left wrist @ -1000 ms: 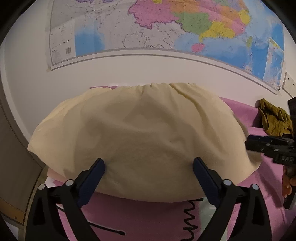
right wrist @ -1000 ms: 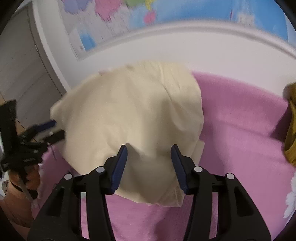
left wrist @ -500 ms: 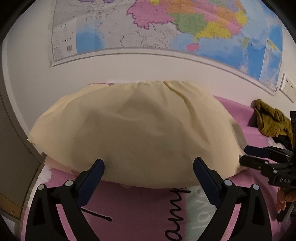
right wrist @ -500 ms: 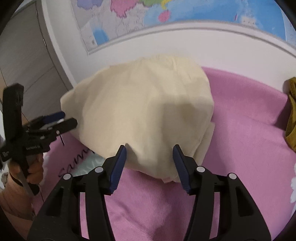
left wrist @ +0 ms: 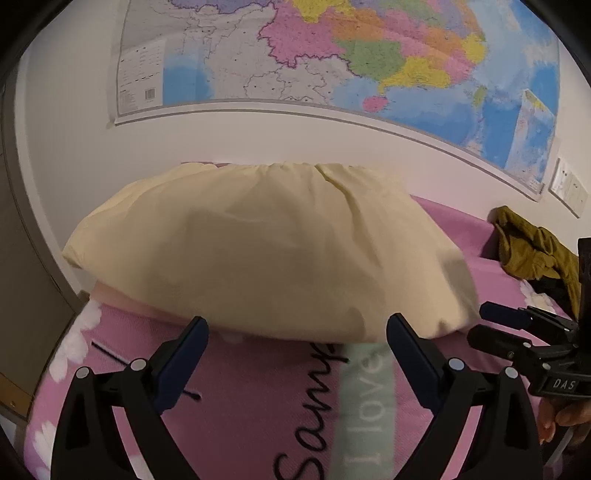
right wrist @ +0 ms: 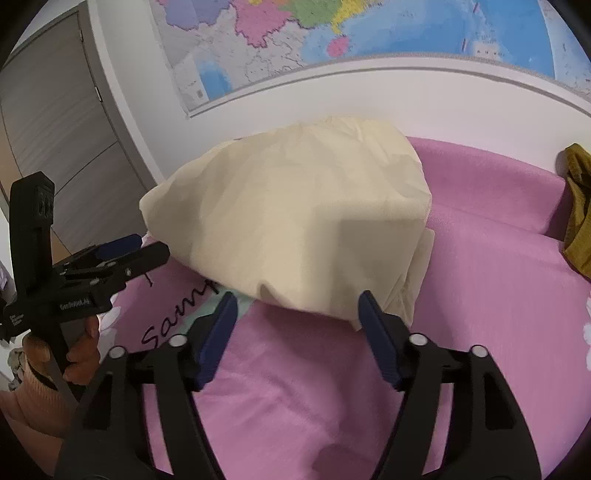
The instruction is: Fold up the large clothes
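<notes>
Here, pink bedspread (left wrist: 258, 424) beneath wall map (left wrist: 332, 55); both grippers' fingers (left wrist: 192, 339) (right wrist: 373, 314) spread wide, holding nothing.

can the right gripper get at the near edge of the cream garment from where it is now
Probably yes: the right gripper has open jaws facing the cream garment, with only bare pink blanket between.

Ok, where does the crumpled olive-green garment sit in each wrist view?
Left wrist: crumpled olive-green garment at the right edge, on the pink bedspread, right of the folded cream cloth.
Right wrist: cut off at the right edge.
Shared landmark: the coloured wall map.
</notes>
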`<state>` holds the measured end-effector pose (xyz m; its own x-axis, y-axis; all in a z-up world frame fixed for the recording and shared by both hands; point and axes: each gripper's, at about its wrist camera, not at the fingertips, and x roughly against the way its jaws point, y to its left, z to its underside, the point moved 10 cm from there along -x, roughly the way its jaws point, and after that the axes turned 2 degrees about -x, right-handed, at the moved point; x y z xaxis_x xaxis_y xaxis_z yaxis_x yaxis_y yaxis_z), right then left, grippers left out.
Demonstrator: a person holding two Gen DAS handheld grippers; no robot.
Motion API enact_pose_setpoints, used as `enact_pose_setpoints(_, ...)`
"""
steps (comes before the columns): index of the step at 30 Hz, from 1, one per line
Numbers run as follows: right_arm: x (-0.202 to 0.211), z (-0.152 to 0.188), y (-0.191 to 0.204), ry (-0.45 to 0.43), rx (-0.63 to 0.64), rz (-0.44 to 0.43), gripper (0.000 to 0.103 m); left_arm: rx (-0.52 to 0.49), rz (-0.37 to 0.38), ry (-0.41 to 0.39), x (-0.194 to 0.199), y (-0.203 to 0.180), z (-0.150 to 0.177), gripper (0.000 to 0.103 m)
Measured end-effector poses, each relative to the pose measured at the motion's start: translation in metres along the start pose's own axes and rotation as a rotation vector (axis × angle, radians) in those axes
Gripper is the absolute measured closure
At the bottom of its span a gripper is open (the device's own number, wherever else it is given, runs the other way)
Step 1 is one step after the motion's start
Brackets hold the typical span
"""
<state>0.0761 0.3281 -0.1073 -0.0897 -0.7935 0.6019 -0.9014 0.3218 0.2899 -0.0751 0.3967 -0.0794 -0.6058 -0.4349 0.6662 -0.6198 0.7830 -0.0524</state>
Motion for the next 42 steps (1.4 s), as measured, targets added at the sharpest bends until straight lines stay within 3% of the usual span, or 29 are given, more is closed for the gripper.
enact_pose_setpoints(3, 0.011, 0.002, 0.006, -0.023, 0.023, 0.008, 0.024, -0.006, -0.012, -0.017, 0.013, -0.006, 0.006, 0.007)
enact_pose_setpoints(5, 0.021, 0.005, 0.008, -0.045, 0.031, 0.008, 0.007, 0.004, -0.017, -0.018, 0.02, -0.008, 0.01, 0.007)
enact_pose_setpoints(6, 0.023, 0.006, 0.008, -0.052, 0.03, -0.001, 0.006, 0.01, -0.018, -0.014, 0.022, -0.009, 0.012, 0.007)
enact_pose_setpoints(14, 0.044, 0.015, 0.015, -0.087, 0.045, 0.003, 0.006, 0.049, -0.04, -0.024, 0.043, -0.013, 0.025, 0.007)
enact_pose_setpoints(26, 0.056, 0.042, 0.03, -0.101, 0.074, 0.022, 0.006, 0.029, -0.067, -0.054, 0.069, -0.019, 0.036, 0.007)
enact_pose_setpoints(42, 0.072, 0.052, 0.033, -0.126, 0.062, 0.031, 0.006, -0.001, -0.071, -0.069, 0.084, -0.031, 0.045, 0.007)
